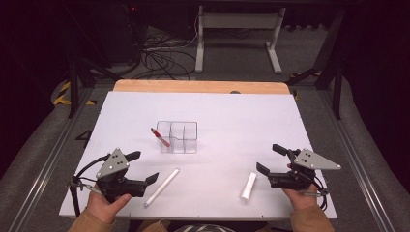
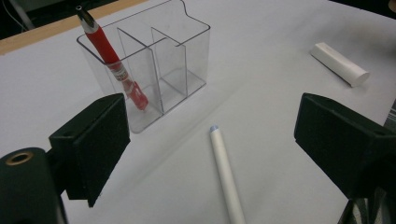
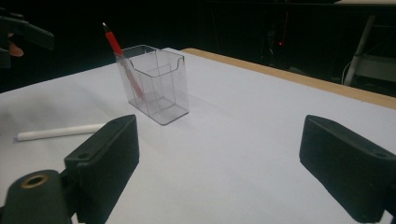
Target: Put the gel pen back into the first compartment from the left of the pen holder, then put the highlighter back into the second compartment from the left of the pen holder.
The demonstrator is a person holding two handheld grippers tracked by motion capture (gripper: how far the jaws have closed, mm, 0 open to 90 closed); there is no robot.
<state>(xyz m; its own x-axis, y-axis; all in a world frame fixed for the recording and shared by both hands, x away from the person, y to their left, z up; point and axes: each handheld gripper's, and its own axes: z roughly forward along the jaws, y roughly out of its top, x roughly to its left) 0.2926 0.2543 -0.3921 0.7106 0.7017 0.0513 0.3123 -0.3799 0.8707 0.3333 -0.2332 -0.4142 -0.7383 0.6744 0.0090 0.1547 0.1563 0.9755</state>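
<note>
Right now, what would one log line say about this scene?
left claw: open, empty | right claw: open, empty | red pen: in holder | white pen, short tube: on table

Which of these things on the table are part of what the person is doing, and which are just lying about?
Part of the job:
clear plastic three-compartment organiser
red pen leaning in its left compartment
long thin white pen
short thick white cylinder

Just lying about:
white metal stand
black cables on the floor
</note>
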